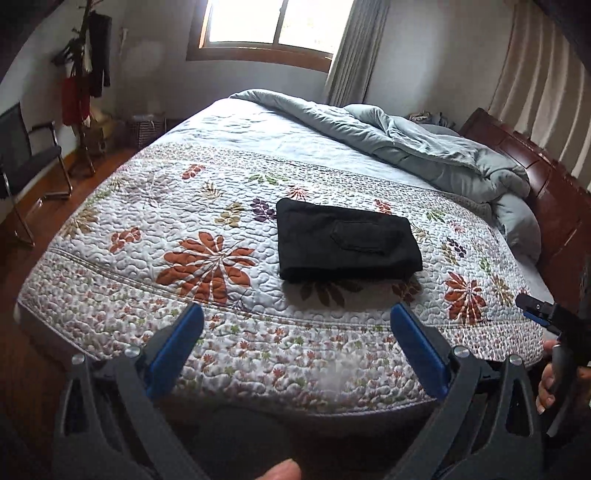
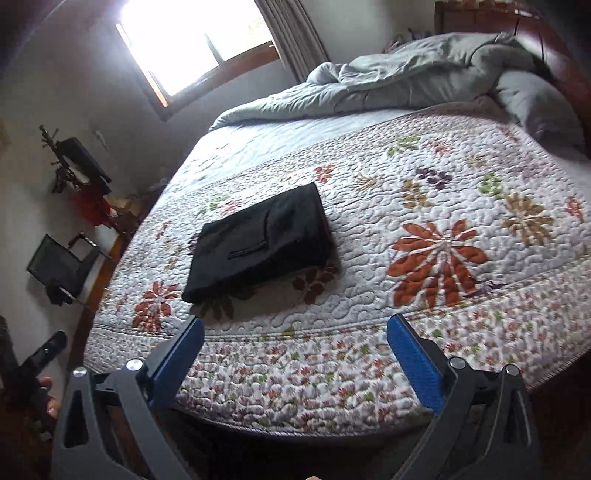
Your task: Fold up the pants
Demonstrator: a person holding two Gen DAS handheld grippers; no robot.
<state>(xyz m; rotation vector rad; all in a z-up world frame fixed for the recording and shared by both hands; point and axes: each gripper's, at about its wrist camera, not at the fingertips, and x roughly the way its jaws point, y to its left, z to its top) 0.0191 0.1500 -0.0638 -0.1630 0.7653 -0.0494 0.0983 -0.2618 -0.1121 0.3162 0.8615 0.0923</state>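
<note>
The black pants lie folded into a compact rectangle on the floral quilt of the bed, back pocket up. They also show in the right wrist view. My left gripper is open and empty, held back over the bed's near edge, apart from the pants. My right gripper is open and empty too, also back at the near edge. The right gripper's tip shows at the right of the left wrist view. The left gripper shows at the lower left of the right wrist view.
A rumpled grey-blue duvet and pillow lie at the head of the bed by a dark wooden headboard. A black chair and a coat rack stand on the wooden floor left of the bed. A window is behind.
</note>
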